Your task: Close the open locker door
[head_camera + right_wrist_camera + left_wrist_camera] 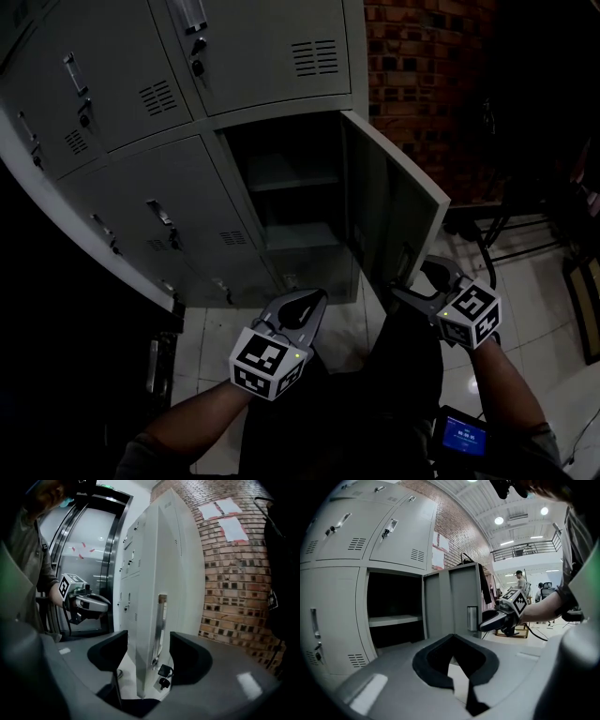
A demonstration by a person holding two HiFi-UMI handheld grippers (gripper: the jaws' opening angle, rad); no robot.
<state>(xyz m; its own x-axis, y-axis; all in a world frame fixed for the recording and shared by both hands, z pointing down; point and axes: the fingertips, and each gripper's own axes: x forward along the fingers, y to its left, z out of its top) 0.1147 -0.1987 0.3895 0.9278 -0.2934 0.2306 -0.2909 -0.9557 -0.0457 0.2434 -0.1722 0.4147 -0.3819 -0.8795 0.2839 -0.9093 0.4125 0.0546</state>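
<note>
**A:** Nearest to us are both tools. What do we read on the left gripper?

**B:** Its jaws sit together, tips meeting, with nothing between them. It hangs low, well short of the lockers. Beyond its tips we see the open compartment and its shelf.

**A:** And the right gripper?

**B:** Its jaws stand apart, and the free edge of the locker door rises between them. The door is close to the left jaw, with a little gap on the right. We can't tell whether either pad touches the metal.

**A:** So where does the door stand?

**B:** It is swung wide, roughly square to the cabinet face, with the dark compartment to the left of the right jaws. A small dark lock fitting sits low on the door, just ahead of the right jaw.

**A:** What crowds us?

**B:** A brick wall runs to the right of those jaws. Closed locker doors sit beyond the left gripper's tips. Our own legs stand beneath both tools.
</note>
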